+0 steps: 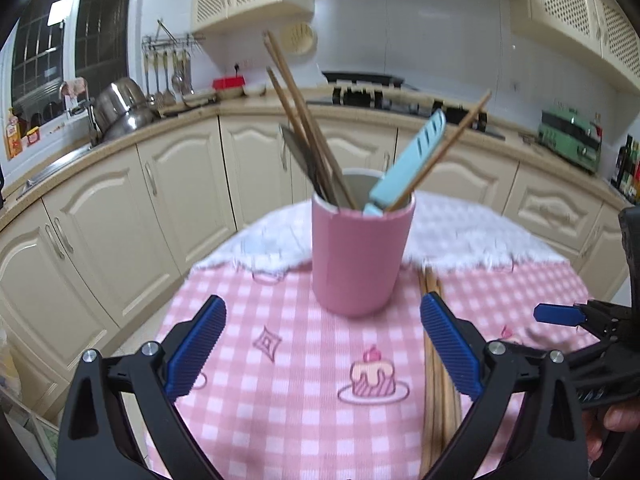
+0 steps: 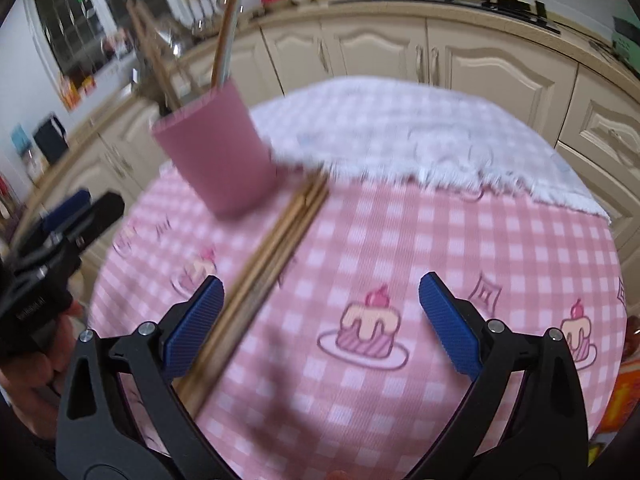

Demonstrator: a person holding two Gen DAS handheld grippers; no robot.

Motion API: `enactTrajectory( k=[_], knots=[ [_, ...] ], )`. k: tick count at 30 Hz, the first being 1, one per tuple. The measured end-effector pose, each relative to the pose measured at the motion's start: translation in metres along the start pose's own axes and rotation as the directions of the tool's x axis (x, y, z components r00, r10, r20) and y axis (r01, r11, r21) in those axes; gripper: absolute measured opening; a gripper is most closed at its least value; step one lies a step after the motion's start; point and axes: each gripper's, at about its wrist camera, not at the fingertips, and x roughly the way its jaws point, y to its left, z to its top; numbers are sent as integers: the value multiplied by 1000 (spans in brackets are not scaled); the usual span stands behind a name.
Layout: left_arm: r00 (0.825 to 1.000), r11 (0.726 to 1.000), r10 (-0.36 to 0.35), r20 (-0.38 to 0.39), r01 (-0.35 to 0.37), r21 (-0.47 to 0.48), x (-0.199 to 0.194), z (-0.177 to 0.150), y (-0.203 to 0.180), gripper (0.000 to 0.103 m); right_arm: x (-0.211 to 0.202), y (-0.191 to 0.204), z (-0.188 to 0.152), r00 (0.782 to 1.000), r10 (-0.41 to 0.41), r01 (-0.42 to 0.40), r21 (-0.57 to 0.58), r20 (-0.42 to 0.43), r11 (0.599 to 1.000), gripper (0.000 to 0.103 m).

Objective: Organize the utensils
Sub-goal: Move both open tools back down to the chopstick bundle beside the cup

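Spreading wide and holding nothing, left gripper [image 1: 322, 344] fingers [image 1: 196, 346] framing pink cup [image 1: 358, 254] at 12 o'clock, standing upright on checked cloth [image 1: 280, 392]. Poking from cup: chopsticks [image 1: 298, 110], blue knife [image 1: 414, 156]. Lying at 5 o'clock of cup: loose chopsticks [image 1: 438, 396].

Gaping wide and empty too, right gripper [image 2: 320, 322], loose chopsticks [image 2: 256, 280] lying just beside its 9 o'clock finger [image 2: 192, 326]. Blurring at 11 o'clock, pink cup [image 2: 218, 152]. Writing on left gripper [image 2: 60, 236] unreadable.

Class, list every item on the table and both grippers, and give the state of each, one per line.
Pink cup: upright, holding utensils.
Blue knife: standing tilted in the cup.
Chopsticks in cup: leaning, ends up.
Loose chopsticks: lying bundled on the cloth beside the cup.
Left gripper: jaws open, empty.
Right gripper: jaws open, empty.
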Motion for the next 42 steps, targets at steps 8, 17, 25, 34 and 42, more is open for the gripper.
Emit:
enactTrajectory(
  k=[8,17,25,34,42],
  knots=[
    [995,999,-8,-96,11,37,17,-15,-3,96,17,17,-16,997,-62,58,-63,-53,996,96],
    [984,994,-48,-173,64,87,31,-23,-12,96,20,27,-18,985,-153,139,-163,-78,977,96],
    [973,994,-80,-215,95,58,42,-26,-4,96,30,32,-11,984,-145,128,-157,-102,979,96],
    [961,986,-105,-255,135,102,49,-26,-7,96,29,33,-9,982,-139,108,-214,-132,971,96],
    [929,969,-137,-345,197,147,68,-28,-19,96,24,32,-14,979,-111,66,-255,-170,965,96]
  ],
)
